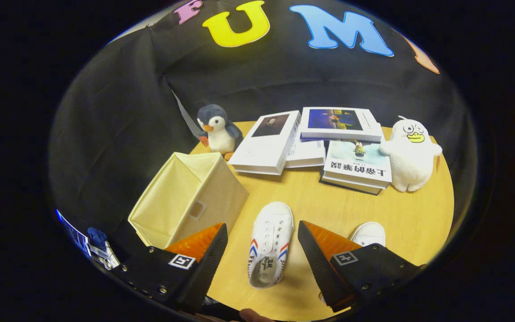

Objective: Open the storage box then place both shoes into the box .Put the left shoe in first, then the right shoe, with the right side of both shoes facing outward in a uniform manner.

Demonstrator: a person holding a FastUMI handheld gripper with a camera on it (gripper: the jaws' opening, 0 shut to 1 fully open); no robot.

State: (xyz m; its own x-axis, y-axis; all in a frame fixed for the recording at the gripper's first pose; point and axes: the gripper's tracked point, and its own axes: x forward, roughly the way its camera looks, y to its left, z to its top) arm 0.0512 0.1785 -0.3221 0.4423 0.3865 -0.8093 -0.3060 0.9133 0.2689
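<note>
Gripper (263,237) spread wide above table (418,223), holding nothing. One shoe (270,243) between fingers, toe far; second shoe (368,233) right, partly behind right finger. Box (188,201) left of shoes. Far: penguin (216,129) left, books (311,143) middle, duck (411,154) right.

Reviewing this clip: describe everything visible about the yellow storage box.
The storage box is a pale yellow fabric cube, soft-sided, with a small rectangular handle slot in the side facing the white shoe. It stands on the wooden table, ahead of the open hand-held gripper, near the penguin plush. Nothing grips it.
</note>
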